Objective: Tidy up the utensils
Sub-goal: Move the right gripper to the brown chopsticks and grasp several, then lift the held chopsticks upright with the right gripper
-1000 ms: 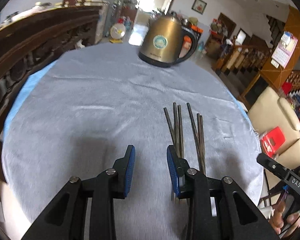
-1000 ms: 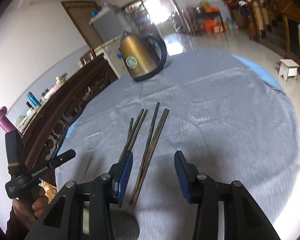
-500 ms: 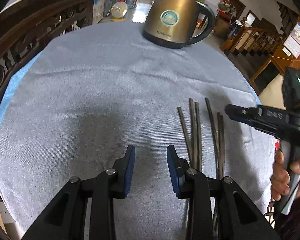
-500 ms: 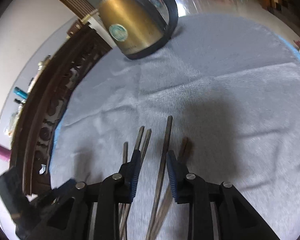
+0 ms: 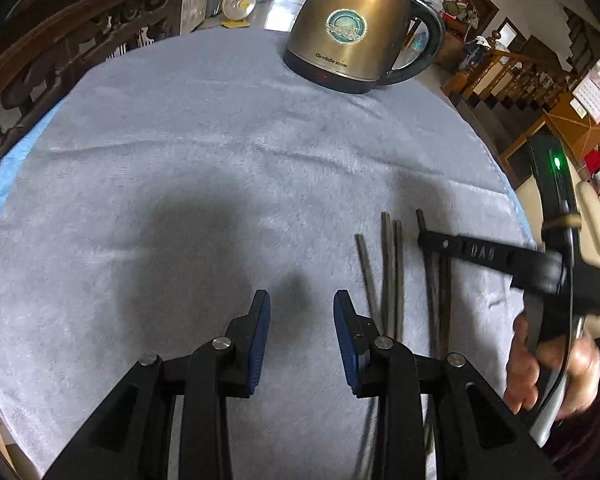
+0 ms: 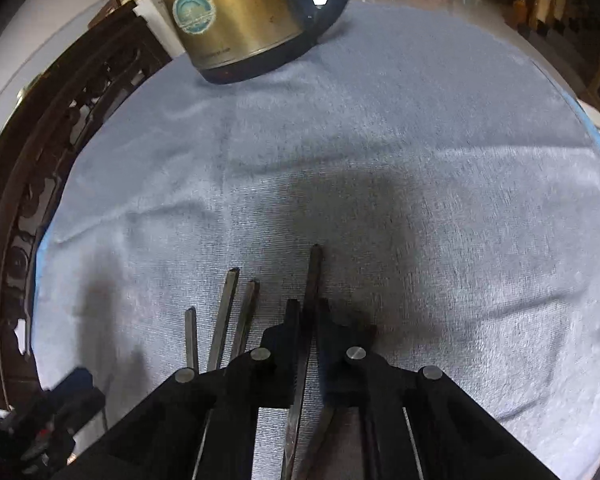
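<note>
Below, right gripper (image 6: 309, 314) clamped on a dark chopstick (image 6: 313, 276) lying on the grey cloth (image 6: 380, 160); left gripper (image 5: 302, 320) jaws wide, empty; kettle (image 5: 350, 24) behind.

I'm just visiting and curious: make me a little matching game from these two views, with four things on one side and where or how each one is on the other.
Things:
1. kettle
2. left tool
3. right tool
4. three loose chopsticks

States:
A. closed around a dark chopstick
B. lying flat on the grey cloth, beside the closed tool
C. standing upright at the far edge of the table
D. fingers apart, nothing between them

Pairs: 1-C, 2-D, 3-A, 4-B
</note>
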